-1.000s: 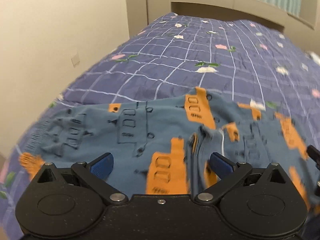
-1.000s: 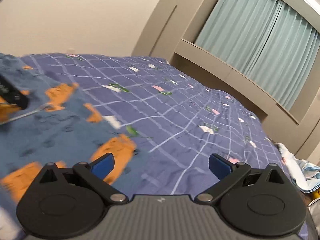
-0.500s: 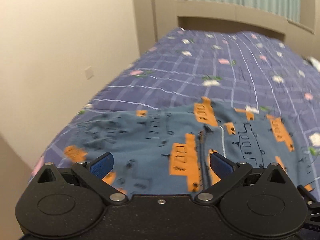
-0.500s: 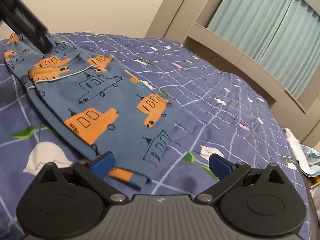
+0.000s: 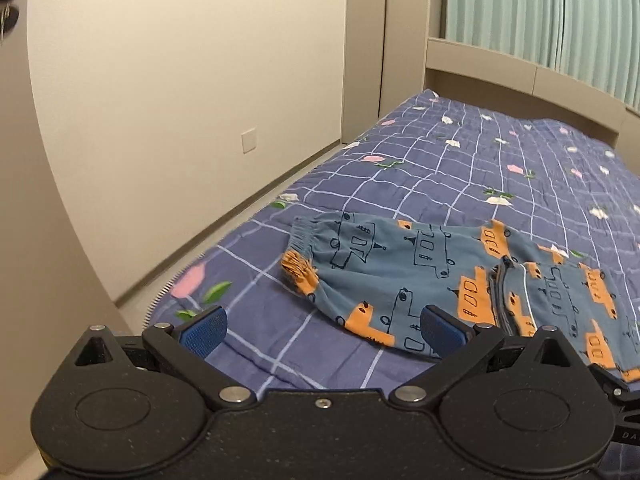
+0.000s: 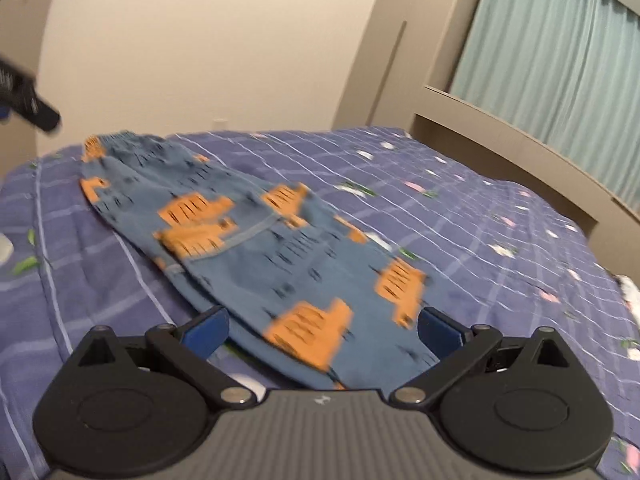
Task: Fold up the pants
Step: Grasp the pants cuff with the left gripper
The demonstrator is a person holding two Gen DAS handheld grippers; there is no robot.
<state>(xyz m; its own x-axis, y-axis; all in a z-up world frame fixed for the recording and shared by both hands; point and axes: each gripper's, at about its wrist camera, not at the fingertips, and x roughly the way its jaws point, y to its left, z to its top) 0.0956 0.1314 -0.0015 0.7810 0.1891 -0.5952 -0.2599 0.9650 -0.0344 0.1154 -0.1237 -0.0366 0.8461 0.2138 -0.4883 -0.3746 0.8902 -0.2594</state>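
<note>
The left tongs (image 5: 323, 331) hang released above the near edge of the bed (image 5: 460, 168), blue pads (image 5: 202, 330) spread wide and gripping nothing; just ahead and to their right the pants (image 5: 420, 272) lie flat on the purple checked bedspread, elastic waistband (image 5: 304, 236) toward the wall (image 5: 180, 100); the right tongs (image 6: 322, 330) are likewise released, pads apart over the pants (image 6: 256, 240), whose blue cloth with orange trucks runs diagonally away toward the far left; curtains (image 6: 560, 60) hang behind the headboard.
</note>
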